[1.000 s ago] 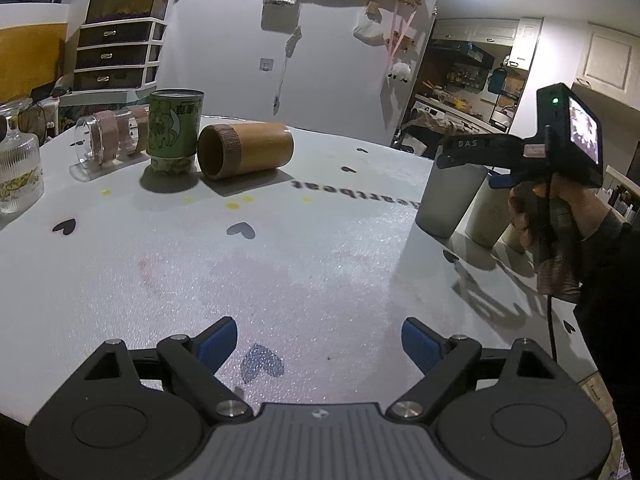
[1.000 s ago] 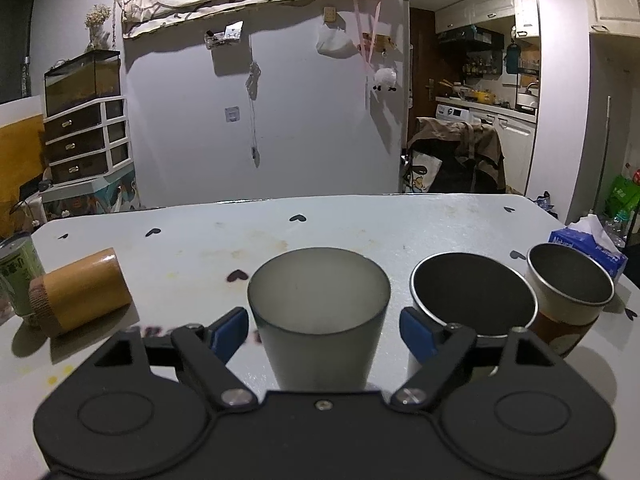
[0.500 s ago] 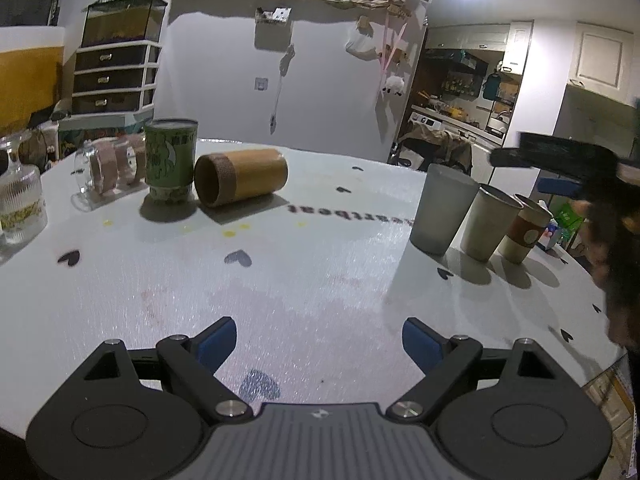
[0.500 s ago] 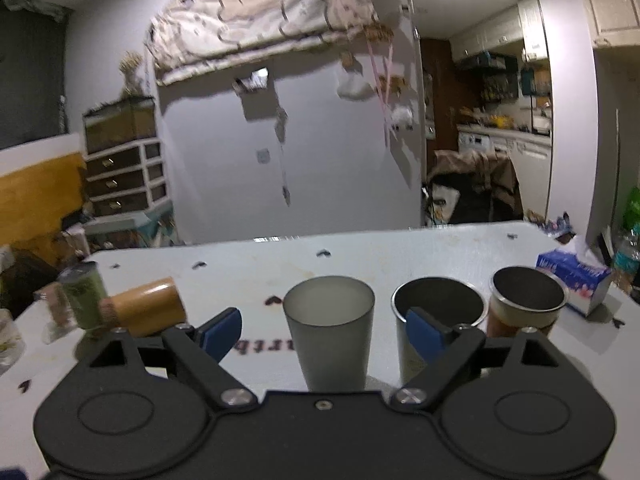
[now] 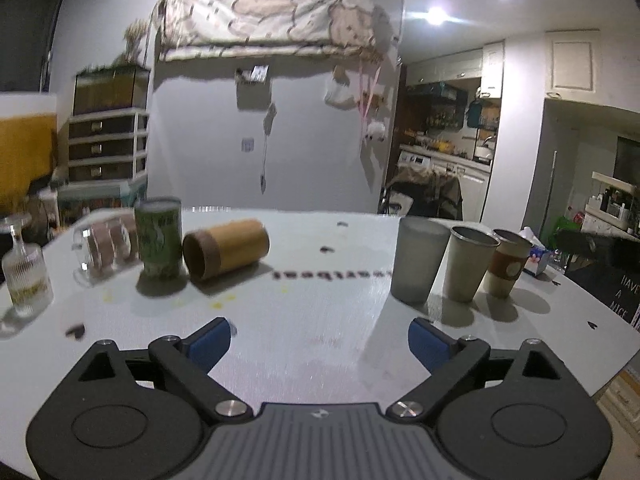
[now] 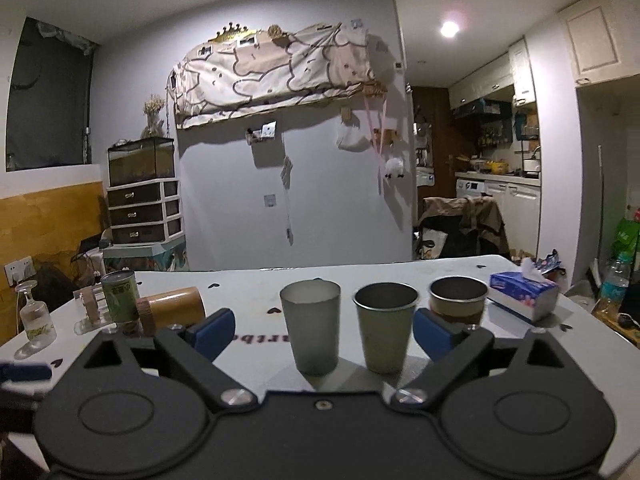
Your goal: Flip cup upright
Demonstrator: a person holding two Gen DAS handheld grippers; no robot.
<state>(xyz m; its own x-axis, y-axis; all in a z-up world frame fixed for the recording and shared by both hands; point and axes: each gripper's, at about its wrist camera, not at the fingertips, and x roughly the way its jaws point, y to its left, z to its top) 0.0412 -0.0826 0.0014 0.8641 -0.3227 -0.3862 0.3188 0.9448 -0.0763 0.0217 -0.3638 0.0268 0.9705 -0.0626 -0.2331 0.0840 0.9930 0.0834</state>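
Observation:
A brown bamboo cup (image 5: 226, 254) lies on its side on the white table, mouth toward me; it also shows at the left of the right wrist view (image 6: 172, 310). A frosted grey cup (image 5: 420, 258) stands upright at the right, also in the right wrist view (image 6: 312, 326). Beside it stand a metal cup (image 5: 468, 264) (image 6: 386, 326) and a paper coffee cup (image 5: 508, 262) (image 6: 458, 298), both upright. My left gripper (image 5: 320, 344) is open and empty, well short of the lying cup. My right gripper (image 6: 324, 332) is open and empty, back from the cups.
A green can (image 5: 158, 236) stands right beside the bamboo cup, with a clear glass jar (image 5: 106, 248) on its side and a small glass bottle (image 5: 26, 276) further left. A tissue pack (image 6: 524, 292) lies at the table's right. The table edge (image 5: 612, 364) is near right.
Both grippers have pulled back and risen. The right gripper has drawn away from the frosted cup, which stands free. The right hand has left the left wrist view.

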